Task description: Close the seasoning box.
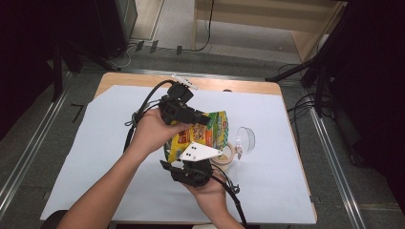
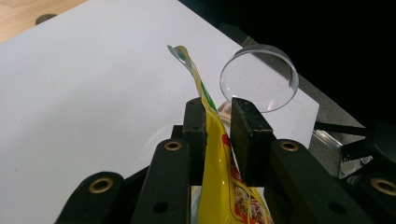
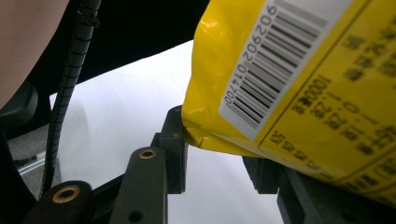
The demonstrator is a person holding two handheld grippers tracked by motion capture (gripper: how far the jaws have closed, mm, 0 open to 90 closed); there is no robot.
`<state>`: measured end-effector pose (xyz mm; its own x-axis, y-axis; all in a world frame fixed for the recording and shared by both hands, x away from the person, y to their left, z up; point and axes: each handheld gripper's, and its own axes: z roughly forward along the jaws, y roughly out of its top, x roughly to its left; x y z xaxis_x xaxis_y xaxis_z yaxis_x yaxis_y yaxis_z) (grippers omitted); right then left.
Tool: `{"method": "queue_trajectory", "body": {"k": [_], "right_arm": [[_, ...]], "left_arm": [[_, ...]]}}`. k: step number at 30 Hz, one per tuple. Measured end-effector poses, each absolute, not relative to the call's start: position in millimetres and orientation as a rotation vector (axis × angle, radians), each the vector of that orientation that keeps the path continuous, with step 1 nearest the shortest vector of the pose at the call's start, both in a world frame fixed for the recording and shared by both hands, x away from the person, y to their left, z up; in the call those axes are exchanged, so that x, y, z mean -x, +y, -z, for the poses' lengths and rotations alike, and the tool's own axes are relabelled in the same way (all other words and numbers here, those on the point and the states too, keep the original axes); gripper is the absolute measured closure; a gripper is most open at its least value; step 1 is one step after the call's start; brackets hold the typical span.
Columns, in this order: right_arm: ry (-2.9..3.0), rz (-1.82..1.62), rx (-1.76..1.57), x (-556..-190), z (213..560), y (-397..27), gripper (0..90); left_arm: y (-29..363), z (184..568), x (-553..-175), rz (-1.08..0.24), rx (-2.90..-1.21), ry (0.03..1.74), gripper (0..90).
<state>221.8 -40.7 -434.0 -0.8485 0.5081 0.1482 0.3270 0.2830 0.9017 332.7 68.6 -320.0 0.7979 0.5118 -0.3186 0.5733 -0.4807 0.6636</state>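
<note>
High view: one yellow snack pouch (image 1: 203, 136) hangs above the middle of the white sheet (image 1: 95, 143) that covers the wooden table (image 1: 119, 78), held between two hand-held grippers. Just right of the pouch sit two small things: one roll of tape (image 1: 228, 153), lying flat and partly hidden under the pouch and the grey plate of the near gripper, and one clear round plastic lid (image 1: 245, 140) tipped on its edge just beyond the roll. Whether anything lies inside the lid or the roll's core, I cannot tell.

Left gripper (image 2: 217, 112) comes in from the far side; in the left gripper view its jaws stand narrow, pinching the pouch's thin sealed edge, with the clear lid close behind them. Right gripper (image 3: 219, 140) reaches up from the near side; in the right gripper view a lower corner of the pouch, barcode side showing, sits between its jaws and touches the left jaw, but the other jaw is hidden behind the pouch, so I cannot tell if it is clamped.

Beyond the table, cables trail across the grey floor.
</note>
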Motion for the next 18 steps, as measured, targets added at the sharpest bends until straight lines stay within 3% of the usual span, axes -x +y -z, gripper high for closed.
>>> {"method": "queue_trajectory", "body": {"k": [18], "right_arm": [[2.377,-1.592,-0.778,-222.1,434.6,-40.8,64.9]], "left_arm": [[67.1,319.8,-331.0,0.085,-2.181,0.795,76.9]]}}
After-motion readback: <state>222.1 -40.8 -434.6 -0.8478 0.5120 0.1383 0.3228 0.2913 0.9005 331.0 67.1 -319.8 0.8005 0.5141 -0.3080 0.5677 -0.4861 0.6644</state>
